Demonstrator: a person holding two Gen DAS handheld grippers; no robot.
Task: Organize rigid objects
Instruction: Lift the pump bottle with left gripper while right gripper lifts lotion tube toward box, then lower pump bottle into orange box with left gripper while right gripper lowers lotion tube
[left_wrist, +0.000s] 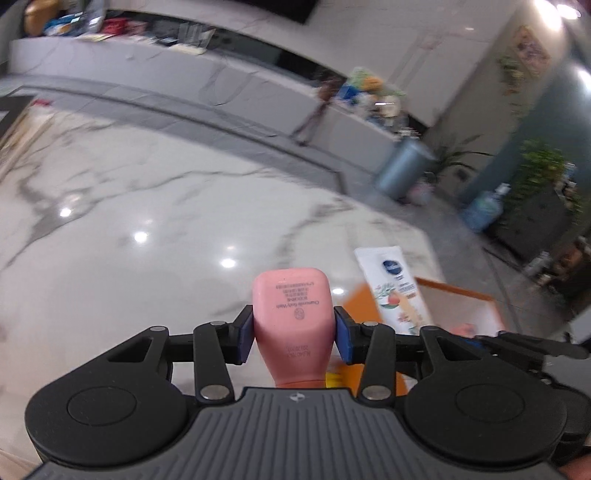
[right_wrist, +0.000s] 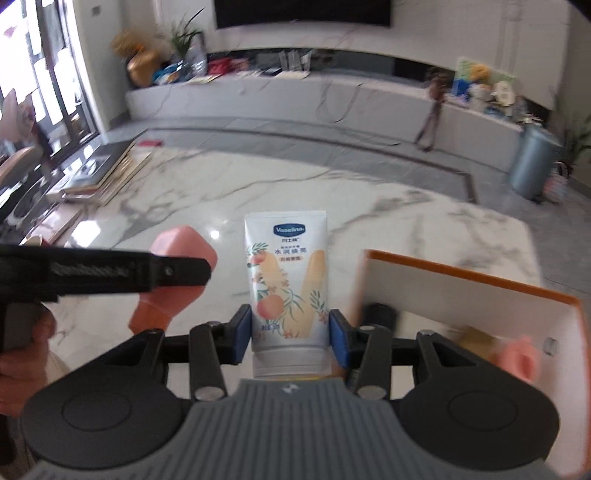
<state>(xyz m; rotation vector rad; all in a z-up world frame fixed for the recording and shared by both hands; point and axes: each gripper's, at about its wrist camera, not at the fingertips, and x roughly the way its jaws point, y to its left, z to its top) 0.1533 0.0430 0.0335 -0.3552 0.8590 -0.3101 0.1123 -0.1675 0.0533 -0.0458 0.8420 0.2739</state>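
My left gripper (left_wrist: 293, 334) is shut on a pink body-wash tube (left_wrist: 291, 314), held cap toward the camera above the white marble table (left_wrist: 147, 221). My right gripper (right_wrist: 291, 336) is shut on a white Vaseline lotion tube (right_wrist: 286, 280) with peach print, cap toward the camera. The Vaseline tube also shows in the left wrist view (left_wrist: 395, 288), to the right of the pink tube. The pink tube (right_wrist: 181, 254) and the left gripper's arm (right_wrist: 110, 273) show at the left of the right wrist view.
An orange-rimmed white box (right_wrist: 480, 295) stands at the right on the table, with a black item (right_wrist: 380, 314) and a pink item (right_wrist: 517, 360) inside. It also shows in the left wrist view (left_wrist: 461, 295). A grey bin (right_wrist: 535, 162) stands on the floor beyond.
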